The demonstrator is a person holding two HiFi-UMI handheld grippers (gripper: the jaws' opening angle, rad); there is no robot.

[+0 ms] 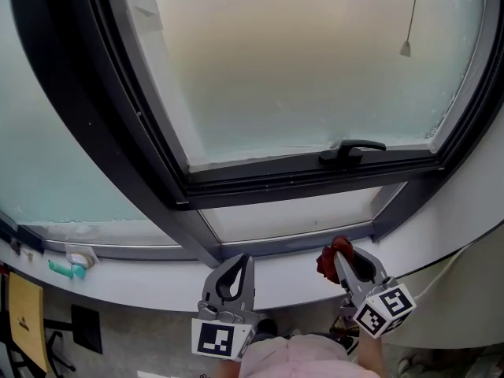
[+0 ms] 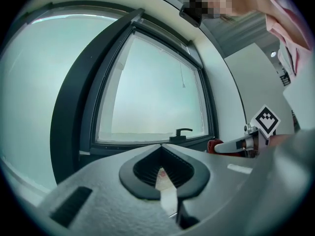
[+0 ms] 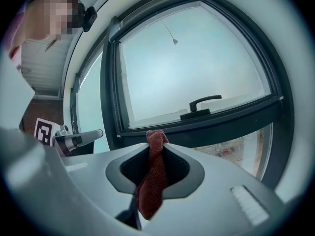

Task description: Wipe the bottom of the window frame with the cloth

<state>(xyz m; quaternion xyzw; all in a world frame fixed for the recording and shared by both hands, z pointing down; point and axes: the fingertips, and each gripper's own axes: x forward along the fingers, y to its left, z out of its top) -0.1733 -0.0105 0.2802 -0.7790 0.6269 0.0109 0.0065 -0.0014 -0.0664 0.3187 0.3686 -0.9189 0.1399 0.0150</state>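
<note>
A dark window frame (image 1: 299,181) with a black handle (image 1: 352,150) fills the head view; its bottom rail runs above a lower glass pane (image 1: 291,215). My right gripper (image 1: 340,252) is shut on a red cloth (image 1: 329,260), held just below the lower pane near the white sill (image 1: 165,278). In the right gripper view the cloth (image 3: 153,173) hangs pinched between the jaws, its tip poking up before the frame (image 3: 206,124). My left gripper (image 1: 246,260) is shut with nothing in it, over the sill left of the right one, apart from the frame.
A fixed pane with dark mullion (image 1: 87,124) lies left. Small teal and white objects (image 1: 72,263) sit on the sill at far left. A pull cord (image 1: 406,47) hangs at upper right. A yellow chair (image 1: 24,313) stands below left.
</note>
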